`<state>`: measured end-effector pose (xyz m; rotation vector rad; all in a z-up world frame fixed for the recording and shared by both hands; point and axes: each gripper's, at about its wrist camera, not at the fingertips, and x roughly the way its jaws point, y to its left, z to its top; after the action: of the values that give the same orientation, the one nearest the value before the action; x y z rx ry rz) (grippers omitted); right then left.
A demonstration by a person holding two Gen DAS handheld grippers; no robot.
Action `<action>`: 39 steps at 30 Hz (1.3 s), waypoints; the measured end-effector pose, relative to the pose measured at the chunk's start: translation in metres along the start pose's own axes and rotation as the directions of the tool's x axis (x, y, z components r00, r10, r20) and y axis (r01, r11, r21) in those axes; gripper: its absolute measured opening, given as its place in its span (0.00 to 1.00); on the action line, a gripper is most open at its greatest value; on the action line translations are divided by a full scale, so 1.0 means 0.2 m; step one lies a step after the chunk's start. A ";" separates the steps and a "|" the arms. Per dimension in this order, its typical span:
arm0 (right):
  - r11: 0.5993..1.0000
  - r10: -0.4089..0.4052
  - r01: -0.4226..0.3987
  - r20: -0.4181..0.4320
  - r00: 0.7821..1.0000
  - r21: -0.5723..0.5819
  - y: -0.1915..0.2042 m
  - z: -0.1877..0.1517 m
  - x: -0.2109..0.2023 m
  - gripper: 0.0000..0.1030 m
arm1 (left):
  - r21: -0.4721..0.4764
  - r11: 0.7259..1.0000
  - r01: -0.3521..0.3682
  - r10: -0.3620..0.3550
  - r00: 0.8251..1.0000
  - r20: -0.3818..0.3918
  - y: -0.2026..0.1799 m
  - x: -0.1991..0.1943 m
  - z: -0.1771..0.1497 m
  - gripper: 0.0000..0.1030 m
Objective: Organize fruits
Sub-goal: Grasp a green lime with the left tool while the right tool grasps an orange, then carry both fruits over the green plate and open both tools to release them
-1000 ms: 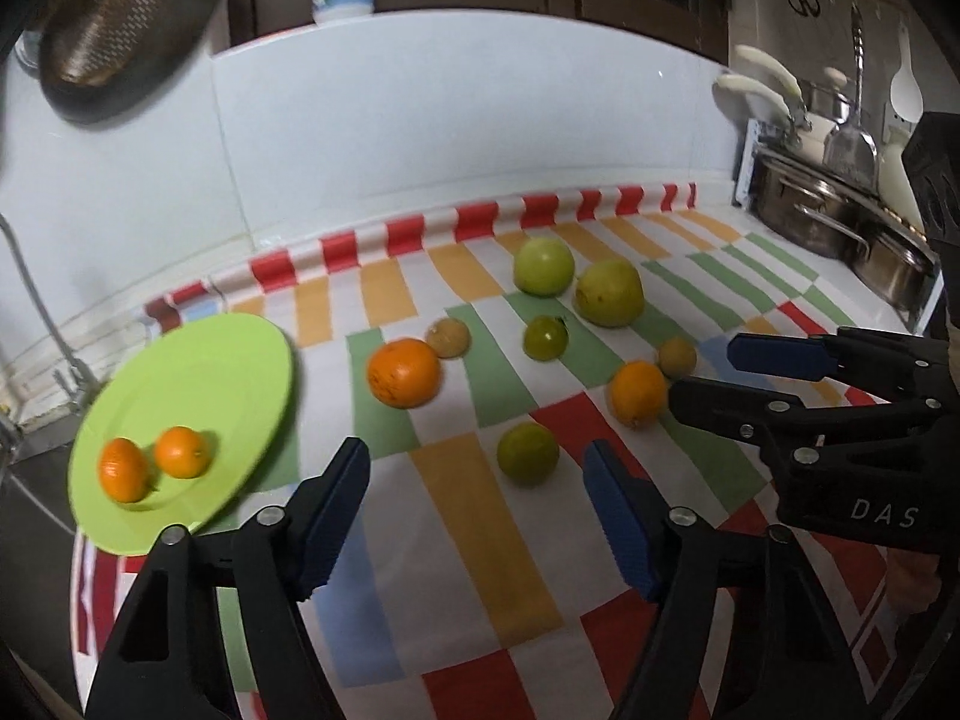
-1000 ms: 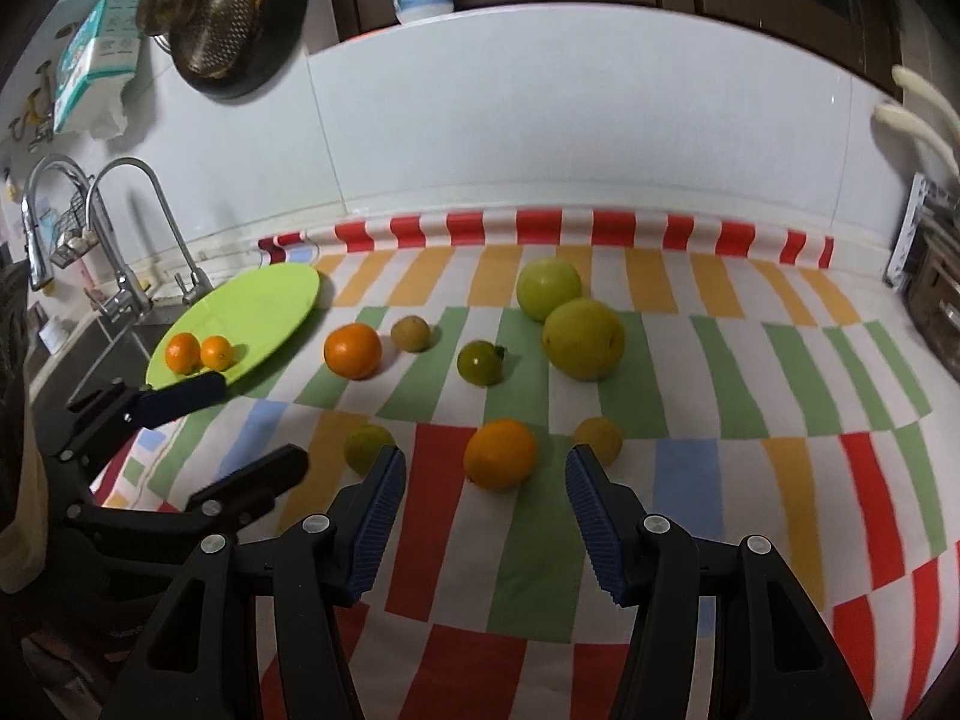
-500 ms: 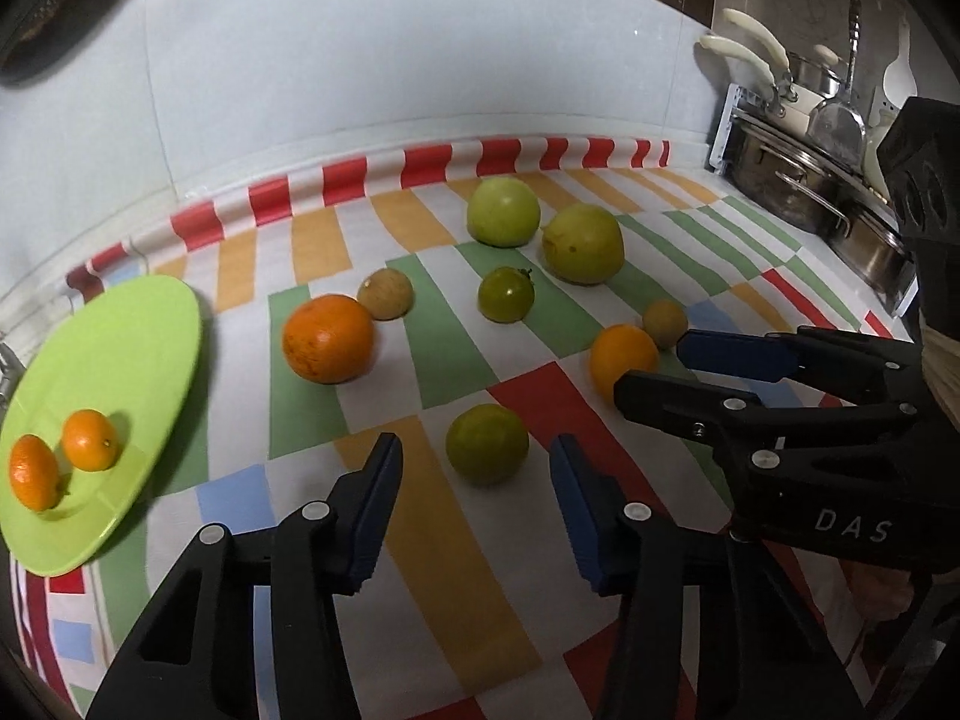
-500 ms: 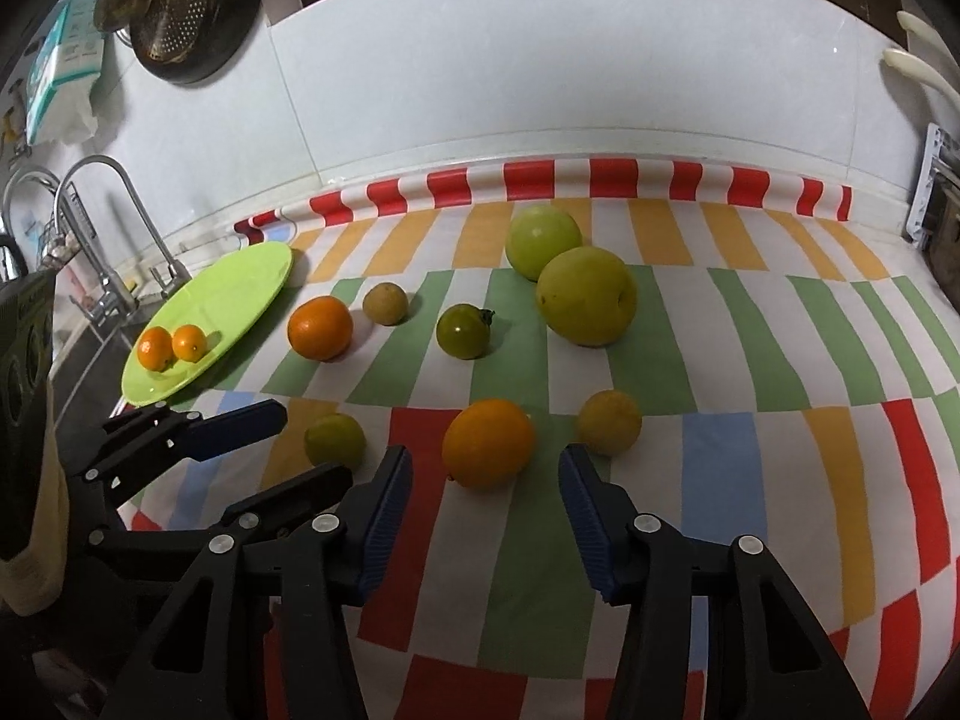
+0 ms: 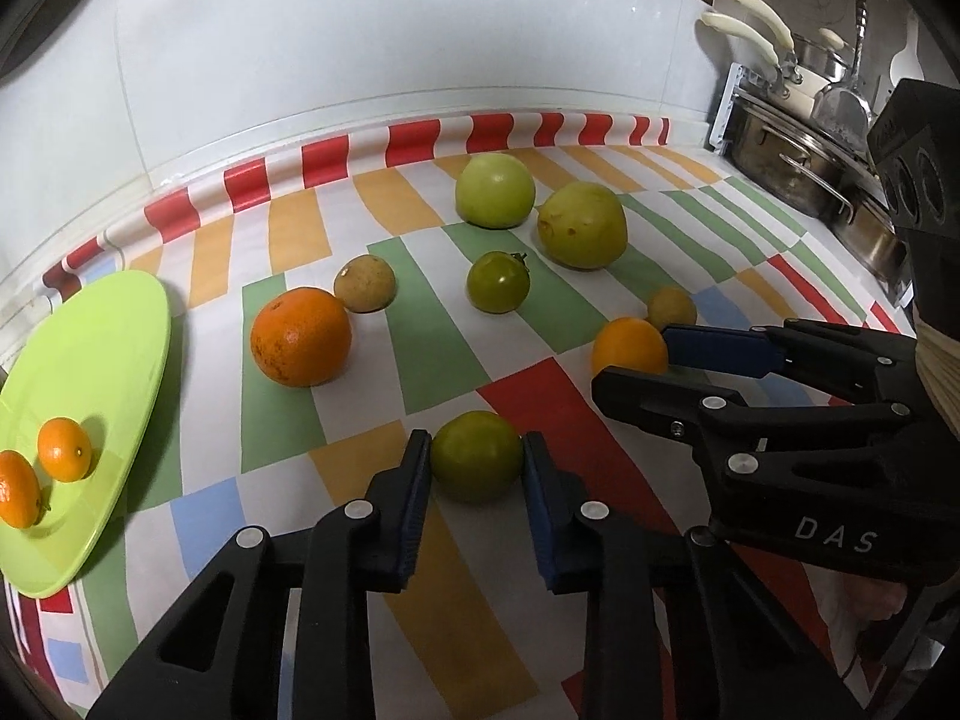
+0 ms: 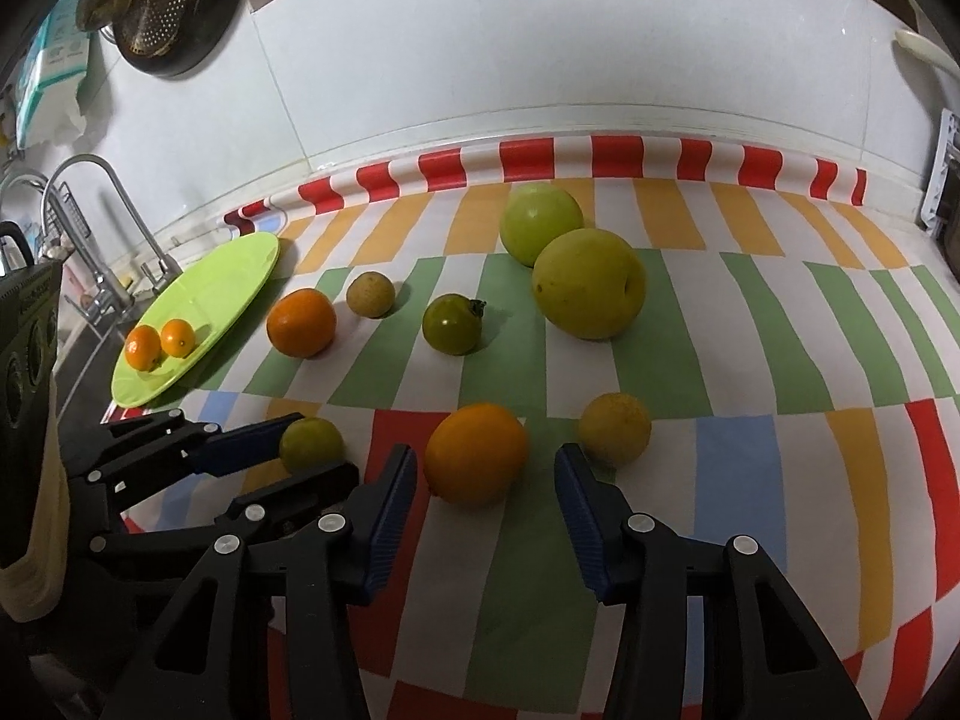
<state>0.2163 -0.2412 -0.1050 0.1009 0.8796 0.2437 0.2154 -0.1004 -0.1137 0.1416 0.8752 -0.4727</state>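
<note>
My left gripper [image 5: 477, 459] has closed on a small green citrus [image 5: 477, 456] that rests on the striped cloth; both pads touch its sides. My right gripper [image 6: 485, 474] is open, its fingers on either side of an orange [image 6: 477, 453], not touching it. A lime-green plate [image 5: 114, 360] at the left holds two small tangerines [image 5: 63, 449]. A big orange [image 5: 300, 336], a brown fruit [image 5: 365, 284], a dark green tomato [image 5: 498, 281], two large green fruits [image 5: 581, 225] and a small yellow fruit [image 6: 615, 427] lie on the cloth.
Steel pots [image 5: 798, 162] stand at the far right by the wall. A sink tap [image 6: 102, 228] is left of the plate. A strainer [image 6: 159, 18] hangs on the white tiled wall. The right gripper shows in the left wrist view [image 5: 660, 360].
Both grippers moved forward and down toward the cloth. My left fingers narrowed from wide open onto the green citrus. My right fingers came around the orange, still open.
</note>
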 end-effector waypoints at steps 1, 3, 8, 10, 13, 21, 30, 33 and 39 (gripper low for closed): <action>1.000 0.002 -0.002 -0.001 1.000 0.001 0.00 0.00 0.01 0.47 | -0.003 1.000 -0.001 0.001 1.000 -0.002 0.00 0.00 0.00 0.29; 1.000 0.003 -0.003 -0.005 1.000 -0.003 0.00 0.01 0.01 0.44 | -0.016 1.000 -0.008 0.008 1.000 0.004 0.02 -0.02 0.00 0.29; 1.000 -0.007 0.006 -0.015 1.000 -0.018 0.01 0.01 0.04 0.41 | -0.056 0.998 -0.040 0.041 0.999 0.014 0.08 -0.05 0.00 0.29; 1.000 -0.009 0.008 -0.018 1.000 -0.028 0.02 0.02 0.04 0.37 | -0.067 0.997 -0.050 0.051 0.999 0.013 0.10 -0.06 -0.01 0.29; 0.999 -0.016 0.015 -0.016 1.000 -0.039 0.04 0.02 0.05 0.37 | -0.081 0.995 -0.056 0.057 0.998 0.009 0.11 -0.07 -0.02 0.29; 0.998 0.001 -0.001 0.002 1.000 -0.056 0.10 0.03 -0.03 0.37 | -0.101 0.993 -0.069 0.073 0.996 0.044 0.13 -0.17 -0.03 0.29; 0.995 0.020 -0.014 0.058 0.998 -0.097 0.23 0.04 -0.16 0.37 | -0.126 0.988 -0.095 0.108 0.989 0.103 0.16 -0.36 -0.06 0.29; 0.993 0.034 -0.025 0.080 0.996 -0.111 0.28 0.05 -0.21 0.37 | -0.143 0.984 -0.104 0.123 0.984 0.126 0.19 -0.43 -0.08 0.29; 0.987 0.064 -0.045 0.119 0.991 -0.154 0.42 0.07 -0.28 0.37 | -0.171 0.974 -0.146 0.175 0.970 0.168 0.24 -0.56 -0.11 0.29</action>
<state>0.1791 -0.1749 -0.0377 -0.0007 0.7329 0.3505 0.1605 -0.0122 -0.0451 0.0227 0.7120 -0.2584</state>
